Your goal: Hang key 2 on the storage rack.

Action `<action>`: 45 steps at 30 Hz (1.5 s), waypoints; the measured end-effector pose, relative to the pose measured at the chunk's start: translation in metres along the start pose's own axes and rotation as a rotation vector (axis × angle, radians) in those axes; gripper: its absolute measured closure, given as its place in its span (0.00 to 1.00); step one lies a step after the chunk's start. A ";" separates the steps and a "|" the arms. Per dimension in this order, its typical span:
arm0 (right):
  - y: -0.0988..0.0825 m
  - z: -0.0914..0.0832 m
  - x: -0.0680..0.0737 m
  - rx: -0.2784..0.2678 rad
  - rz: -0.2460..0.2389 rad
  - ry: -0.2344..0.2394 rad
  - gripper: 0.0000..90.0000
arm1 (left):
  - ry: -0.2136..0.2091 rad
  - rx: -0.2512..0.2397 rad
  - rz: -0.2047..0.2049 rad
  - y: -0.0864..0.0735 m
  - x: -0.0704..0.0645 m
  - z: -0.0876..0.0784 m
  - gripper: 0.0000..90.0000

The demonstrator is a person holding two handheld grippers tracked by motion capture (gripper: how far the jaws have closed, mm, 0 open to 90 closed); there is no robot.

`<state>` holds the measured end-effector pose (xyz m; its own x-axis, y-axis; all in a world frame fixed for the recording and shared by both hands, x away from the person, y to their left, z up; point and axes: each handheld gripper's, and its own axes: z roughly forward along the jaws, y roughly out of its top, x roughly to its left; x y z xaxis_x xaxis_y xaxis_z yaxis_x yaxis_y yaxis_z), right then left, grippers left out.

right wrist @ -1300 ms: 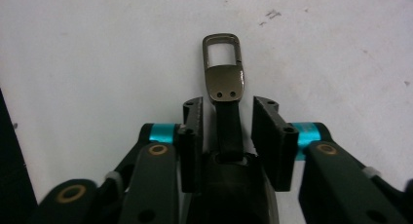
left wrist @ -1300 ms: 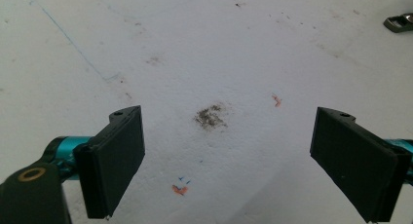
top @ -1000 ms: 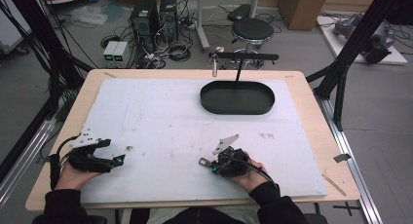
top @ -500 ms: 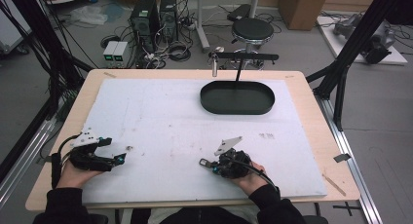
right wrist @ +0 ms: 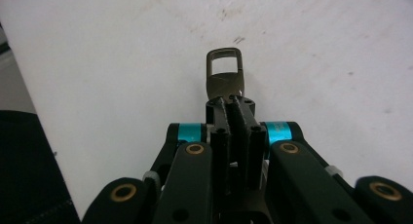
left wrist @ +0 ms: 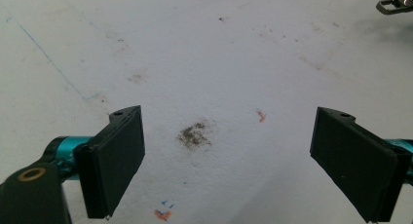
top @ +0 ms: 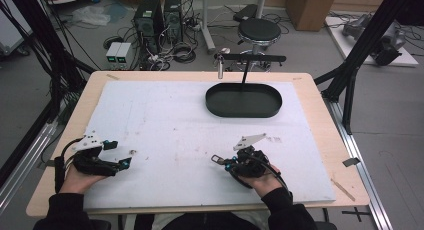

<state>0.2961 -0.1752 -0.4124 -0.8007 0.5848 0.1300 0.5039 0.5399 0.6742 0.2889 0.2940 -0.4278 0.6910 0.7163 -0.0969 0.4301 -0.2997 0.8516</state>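
White board [top: 190, 135] covers wooden table [top: 320, 115]; floor behind cluttered with computer boxes [top: 160, 15], cables, round stool [top: 258, 31]. Left gripper [top: 121, 153] sits near board's left edge, low over surface, jaws spread wide, nothing between them; left gripper view shows bare stained board [left wrist: 195, 135] between pads [left wrist: 117, 156]. Black oval tray [top: 244, 101] with upright stand at far side, right of centre. Right gripper [top: 222, 162] near front edge, jaws pressed together, pinching small metal clasp [right wrist: 224, 78]; clasp loop sticks out past fingertips, pointing toward left gripper.

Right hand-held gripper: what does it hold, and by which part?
The right hand-held gripper pinches a small metal clasp by its base end; the loop end sticks out.
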 end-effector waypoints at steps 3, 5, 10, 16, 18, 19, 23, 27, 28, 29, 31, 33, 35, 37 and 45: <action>0.001 -0.010 -0.005 -0.018 0.021 -0.008 0.96 | -0.003 -0.011 -0.004 0.000 0.000 -0.001 0.14; 0.002 -0.015 -0.008 -0.027 0.032 -0.021 0.96 | -0.004 -0.014 -0.005 0.000 0.000 -0.002 0.14; 0.007 -0.025 -0.017 -0.055 0.054 -0.025 0.96 | -0.008 -0.018 -0.008 0.000 0.000 -0.001 0.14; 0.024 -0.036 -0.029 -0.085 0.023 -0.013 0.96 | -0.004 -0.024 -0.013 0.000 0.001 -0.003 0.14; 0.030 -0.040 -0.033 -0.093 0.021 -0.018 0.96 | -0.004 -0.026 -0.013 0.000 0.001 -0.004 0.14; 0.034 -0.042 -0.035 -0.100 0.020 -0.029 0.96 | -0.004 -0.028 -0.013 0.000 0.001 -0.004 0.14; 0.044 -0.047 -0.039 -0.116 0.031 -0.029 0.96 | -0.018 -0.049 -0.022 0.001 -0.001 -0.006 0.14; 0.057 -0.051 -0.044 -0.138 0.030 -0.038 0.96 | -0.016 -0.054 -0.027 0.001 -0.001 -0.007 0.14; 0.060 -0.052 -0.046 -0.145 0.030 -0.044 0.96 | -0.016 -0.055 -0.027 0.001 0.000 -0.007 0.14; 0.063 -0.053 -0.048 -0.151 0.033 -0.043 0.96 | -0.016 -0.053 -0.027 0.000 0.000 -0.007 0.14; 0.069 -0.055 -0.052 -0.160 0.039 -0.038 0.96 | -0.013 -0.053 -0.029 0.000 0.000 -0.007 0.14; 0.073 -0.055 -0.055 -0.157 0.036 -0.027 0.96 | -0.015 -0.052 -0.027 0.000 0.000 -0.007 0.14; 0.076 -0.055 -0.057 -0.143 0.038 -0.025 0.96 | -0.015 -0.046 -0.025 -0.001 0.000 -0.007 0.14; 0.078 -0.054 -0.059 -0.134 0.031 -0.027 0.96 | -0.015 -0.043 -0.027 -0.001 0.000 -0.006 0.14; 0.088 -0.053 -0.072 -0.135 0.041 -0.030 0.96 | -0.011 -0.042 -0.020 -0.001 0.000 -0.006 0.14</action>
<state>0.3812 -0.2019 -0.3243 -0.7693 0.6234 0.1396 0.4862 0.4297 0.7609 0.2845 0.2980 -0.4258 0.6889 0.7150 -0.1192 0.4192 -0.2588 0.8703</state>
